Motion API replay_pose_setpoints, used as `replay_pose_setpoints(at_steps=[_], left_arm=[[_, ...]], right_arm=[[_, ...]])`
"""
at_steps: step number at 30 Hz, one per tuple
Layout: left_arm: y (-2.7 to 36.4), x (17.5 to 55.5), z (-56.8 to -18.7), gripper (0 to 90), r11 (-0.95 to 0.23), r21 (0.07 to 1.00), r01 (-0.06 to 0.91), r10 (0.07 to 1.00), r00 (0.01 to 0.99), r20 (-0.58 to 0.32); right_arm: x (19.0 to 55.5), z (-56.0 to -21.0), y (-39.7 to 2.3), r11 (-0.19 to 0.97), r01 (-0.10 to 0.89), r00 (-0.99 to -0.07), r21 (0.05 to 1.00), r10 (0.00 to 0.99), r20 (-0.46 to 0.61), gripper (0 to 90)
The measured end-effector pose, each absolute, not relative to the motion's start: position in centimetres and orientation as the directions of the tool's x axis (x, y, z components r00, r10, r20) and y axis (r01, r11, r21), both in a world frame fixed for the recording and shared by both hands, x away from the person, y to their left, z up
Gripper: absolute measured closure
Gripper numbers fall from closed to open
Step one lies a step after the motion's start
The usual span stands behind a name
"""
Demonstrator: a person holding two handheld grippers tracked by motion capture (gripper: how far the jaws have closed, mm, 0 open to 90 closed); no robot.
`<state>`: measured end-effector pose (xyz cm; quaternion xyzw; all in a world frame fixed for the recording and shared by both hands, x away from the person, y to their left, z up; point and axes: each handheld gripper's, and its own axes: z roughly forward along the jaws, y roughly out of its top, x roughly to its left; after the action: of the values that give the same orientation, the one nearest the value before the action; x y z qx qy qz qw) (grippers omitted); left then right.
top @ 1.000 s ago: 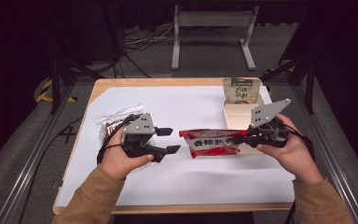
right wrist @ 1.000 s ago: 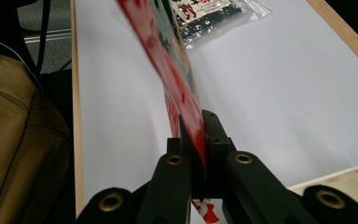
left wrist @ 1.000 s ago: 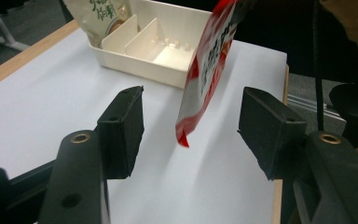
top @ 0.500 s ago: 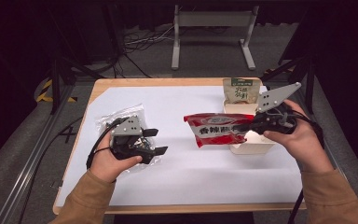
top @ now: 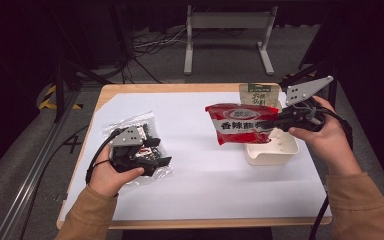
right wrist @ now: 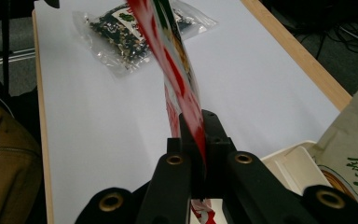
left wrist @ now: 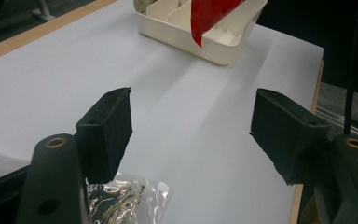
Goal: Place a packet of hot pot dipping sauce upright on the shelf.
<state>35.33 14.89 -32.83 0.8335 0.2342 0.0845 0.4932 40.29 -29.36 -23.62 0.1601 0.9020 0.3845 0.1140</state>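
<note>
A: While the red snack packet (top: pixel 241 123) hangs in the air over the right half of the table, where exactly does it sit?

B: It is held up just above the white divided tray (top: pixel 272 152), its lower edge over the tray's left compartments. The right gripper (top: pixel 275 121) has it: in the right gripper view the two black jaws are pressed flat together on the packet's (right wrist: pixel 179 70) edge, and the packet stands on edge away from them.

A: And the other one?

B: The left gripper (top: pixel 161 151) is on the left side of the table, low over the clear bag of dark pieces (top: pixel 139 131). Its jaws stand wide apart and have just been opening; in the left gripper view nothing lies between them but bare white table cover (left wrist: pixel 191 112), with a corner of the clear bag (left wrist: pixel 126 198) below the left jaw. Whether the gripper's underside touches the bag, I cannot quite tell from the high view.

A: What else is around the tray?

B: A tan pouch with green print (top: pixel 259 94) stands at the tray's far end, leaning a little. The tray rests near the table's right edge, well apart from the clear bag. The person's sleeves (top: pixel 360 205) come in from the near side.
</note>
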Motion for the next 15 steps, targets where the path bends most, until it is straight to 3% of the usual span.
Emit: replay_pose_setpoints(at_steps=[15], left_arm=[[16.3, 35.8, -33.3, 19.8, -0.398, 0.856, 0.329, 0.516, 0.852, -0.087]], right_arm=[[42.5, -23.4, -31.8, 0.629, 0.246, -0.88, 0.738, 0.463, -0.102, 90.0]])
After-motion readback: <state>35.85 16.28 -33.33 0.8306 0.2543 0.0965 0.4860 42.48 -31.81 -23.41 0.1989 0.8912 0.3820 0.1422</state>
